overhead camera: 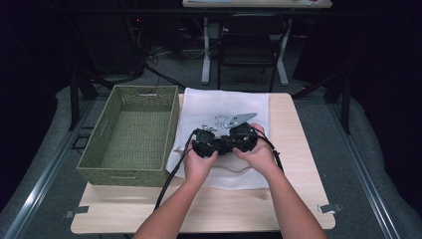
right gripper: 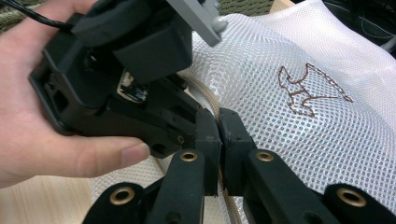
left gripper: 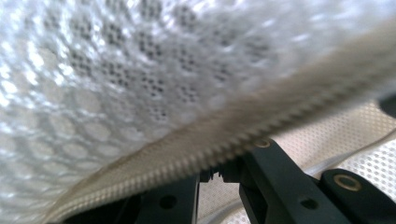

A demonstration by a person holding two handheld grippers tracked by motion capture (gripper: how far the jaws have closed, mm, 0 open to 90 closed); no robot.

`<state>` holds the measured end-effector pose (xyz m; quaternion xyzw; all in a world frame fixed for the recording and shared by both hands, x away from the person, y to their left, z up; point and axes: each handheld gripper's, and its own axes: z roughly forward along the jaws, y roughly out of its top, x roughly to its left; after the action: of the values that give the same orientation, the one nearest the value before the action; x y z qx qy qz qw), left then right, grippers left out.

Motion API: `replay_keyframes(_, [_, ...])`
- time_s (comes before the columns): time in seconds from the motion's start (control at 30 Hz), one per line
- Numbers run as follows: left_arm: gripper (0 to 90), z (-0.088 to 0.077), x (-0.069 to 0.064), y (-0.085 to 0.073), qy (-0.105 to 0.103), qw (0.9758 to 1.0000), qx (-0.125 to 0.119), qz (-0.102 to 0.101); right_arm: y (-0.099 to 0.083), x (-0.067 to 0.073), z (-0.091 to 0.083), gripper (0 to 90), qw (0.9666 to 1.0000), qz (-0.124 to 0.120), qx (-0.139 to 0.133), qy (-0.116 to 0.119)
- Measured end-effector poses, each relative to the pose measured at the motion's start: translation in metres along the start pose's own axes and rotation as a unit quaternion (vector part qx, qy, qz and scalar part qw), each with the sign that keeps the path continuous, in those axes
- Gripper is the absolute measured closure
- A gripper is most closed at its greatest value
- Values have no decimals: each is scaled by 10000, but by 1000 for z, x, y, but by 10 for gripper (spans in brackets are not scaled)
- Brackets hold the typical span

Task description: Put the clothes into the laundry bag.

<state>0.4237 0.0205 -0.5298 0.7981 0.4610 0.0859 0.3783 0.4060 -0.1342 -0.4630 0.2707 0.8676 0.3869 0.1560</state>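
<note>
nearest to me, my two forearms come in over the bare front edge of the worktop (overhead camera: 149, 211). my left hand (overhead camera: 198, 164) and right hand (overhead camera: 258, 152) sit close together, each around a hand-held gripper, and a black cable (overhead camera: 171, 177) trails back from the left one toward me.

the left hand-held gripper (overhead camera: 215, 144) and the right hand-held gripper (overhead camera: 238, 141) meet almost tip to tip above the white mesh bag (overhead camera: 224, 107). from the left gripper view, the jaws are closed on the bag's beige zipper edge (left gripper: 224, 140), and the mesh (left gripper: 116, 79) hangs across the lens, blurred and very close. from the right gripper view, the right hand-held gripper (right gripper: 219, 135) has its jaws pressed together with the same beige edging (right gripper: 205, 95) caught between the pads, and the left hand-held gripper (right gripper: 140, 93) sits just beside it, nearly touching, in my left hand (right gripper: 42, 140).

so both hold the bag at one stretch of its zipper edge, lifted a little off the worktop (the rest of the bag lies flat). a small brown stitched emblem (right gripper: 308, 91) shows on the mesh just past the right jaws.

the bag lies spread over the middle and far part of the worktop. to its left stands an olive woven basket (overhead camera: 114, 104), its near right corner touching the bag's edge. beyond the worktop is a dark chair (overhead camera: 251, 35).
</note>
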Motion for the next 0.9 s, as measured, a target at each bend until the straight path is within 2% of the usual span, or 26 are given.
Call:
replay_keyframes(0.3, [873, 5, 4, -1, 200, 9998, -63, -36, 0, 2, 2, 877, 10000, -10, 36, 17])
replay_keyframes(0.63, [872, 9, 7, 0, 289, 9995, -74, -61, -1, 3, 5, 878, 9999, -37, 100, 47])
replay_keyframes(0.77, [863, 9, 7, -1, 348, 9994, -62, -13, -1, 4, 6, 878, 9999, -35, 121, 52])
replay_keyframes(0.83, [850, 10, 6, -1, 377, 9992, -162, 8, -1, 3, 6, 878, 9999, -28, 120, 53])
replay_keyframes(0.9, [828, 8, 6, -1, 353, 9993, -108, 32, -2, 4, 7, 878, 9999, -13, 122, 63])
